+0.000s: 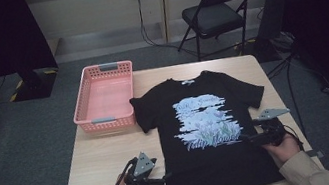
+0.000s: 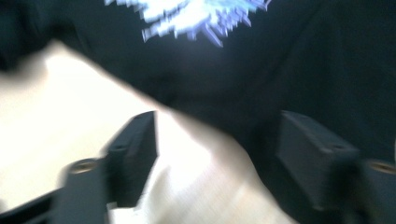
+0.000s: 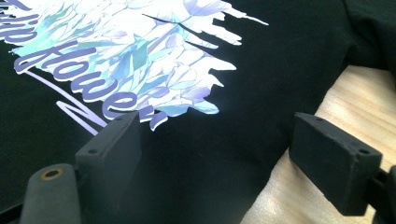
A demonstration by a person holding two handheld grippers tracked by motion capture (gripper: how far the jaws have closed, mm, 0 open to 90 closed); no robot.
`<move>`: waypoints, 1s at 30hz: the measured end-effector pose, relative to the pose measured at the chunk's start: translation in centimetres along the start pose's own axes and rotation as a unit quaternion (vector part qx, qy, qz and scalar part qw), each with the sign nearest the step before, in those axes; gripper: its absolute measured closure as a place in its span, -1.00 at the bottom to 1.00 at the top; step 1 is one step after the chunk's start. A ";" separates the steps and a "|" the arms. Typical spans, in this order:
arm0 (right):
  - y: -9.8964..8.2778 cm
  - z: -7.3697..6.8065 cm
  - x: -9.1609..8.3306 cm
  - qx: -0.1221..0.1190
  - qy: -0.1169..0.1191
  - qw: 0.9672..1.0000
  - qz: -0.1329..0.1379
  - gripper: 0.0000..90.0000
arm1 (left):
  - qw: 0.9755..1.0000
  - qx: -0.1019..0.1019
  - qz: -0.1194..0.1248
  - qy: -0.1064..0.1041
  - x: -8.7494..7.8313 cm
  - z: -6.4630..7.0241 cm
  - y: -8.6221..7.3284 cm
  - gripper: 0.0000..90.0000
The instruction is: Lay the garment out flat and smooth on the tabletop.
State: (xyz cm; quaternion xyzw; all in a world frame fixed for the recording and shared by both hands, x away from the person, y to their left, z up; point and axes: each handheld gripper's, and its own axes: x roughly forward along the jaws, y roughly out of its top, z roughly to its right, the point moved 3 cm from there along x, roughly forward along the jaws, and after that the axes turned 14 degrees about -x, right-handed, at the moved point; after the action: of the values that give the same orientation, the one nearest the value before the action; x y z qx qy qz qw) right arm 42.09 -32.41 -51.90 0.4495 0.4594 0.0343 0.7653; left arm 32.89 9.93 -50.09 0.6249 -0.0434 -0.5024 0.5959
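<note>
A black T-shirt (image 1: 202, 116) with a pale blue and purple flower print lies flat, front up, on the wooden table (image 1: 106, 153). My left gripper (image 1: 163, 179) sits at the shirt's lower left corner. In the blurred left gripper view (image 2: 217, 126) its jaws stand apart, with bare table and the shirt's edge (image 2: 280, 70) between them. My right gripper (image 1: 247, 138) rests on the shirt's right side, below the sleeve. It is open (image 3: 217, 123), straddling the cloth (image 3: 261, 93) near its side edge, and its pads press on nothing.
A pink plastic basket (image 1: 105, 97) stands at the table's back left corner, close to the shirt's left sleeve. A black folding chair (image 1: 219, 9) is on the floor beyond the table. Bare tabletop lies left of the shirt.
</note>
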 end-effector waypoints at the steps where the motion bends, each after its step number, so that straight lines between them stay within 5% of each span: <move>1: 0.0 0.0 0.0 0.000 0.000 1.000 0.000 -0.63 | 1.000 0.000 0.000 0.002 0.1 -0.1 0.2 -0.56; 9: 0.0 0.0 0.0 0.000 0.000 1.000 0.000 -0.63 | 1.000 -0.014 0.008 0.019 1.1 -1.8 1.9 -0.66; 12: 0.0 0.0 0.0 0.000 0.001 1.000 0.000 -0.63 | 0.999 0.002 0.018 0.026 1.2 -2.3 2.3 -0.66; 23: 0.0 0.0 0.0 0.000 0.001 1.000 0.000 -0.64 | 1.000 0.009 0.018 0.020 0.9 -3.5 2.2 -0.66; 30: 0.0 0.0 0.0 -0.001 0.001 1.000 0.000 -0.64 | 1.000 -0.003 0.018 0.021 0.4 -4.4 1.8 -0.66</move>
State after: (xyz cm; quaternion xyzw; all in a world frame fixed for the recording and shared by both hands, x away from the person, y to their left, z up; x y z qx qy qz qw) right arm 42.09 -32.40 -51.91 0.4490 0.4600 0.0346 0.7653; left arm 37.02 12.23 -49.85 0.6328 -0.0404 -0.4788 0.6072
